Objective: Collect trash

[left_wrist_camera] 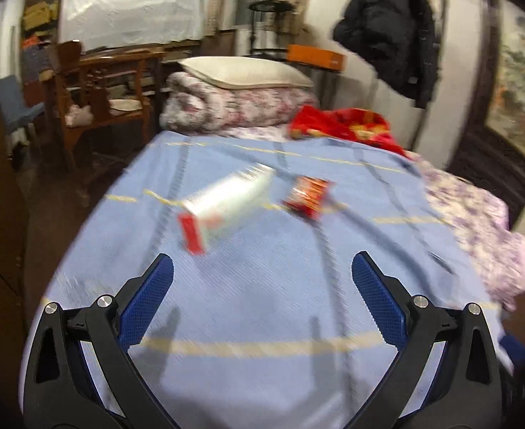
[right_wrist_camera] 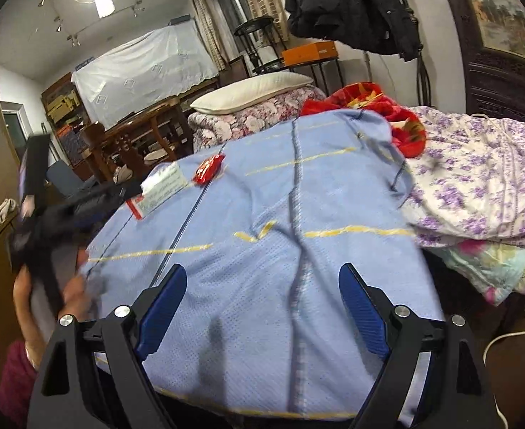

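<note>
A white carton with a red end lies on its side on the blue bedspread. A small red snack wrapper lies just right of it. My left gripper is open and empty, short of the carton, above the bedspread. The left wrist view is blurred. In the right wrist view the carton and the wrapper lie far off at the left. My right gripper is open and empty over the bedspread. The left gripper shows blurred beside the carton.
A folded floral quilt with a pillow and a red blanket lie at the head of the bed. A purple-flowered cloth covers the bed's right side. Wooden chairs and a table stand left of the bed.
</note>
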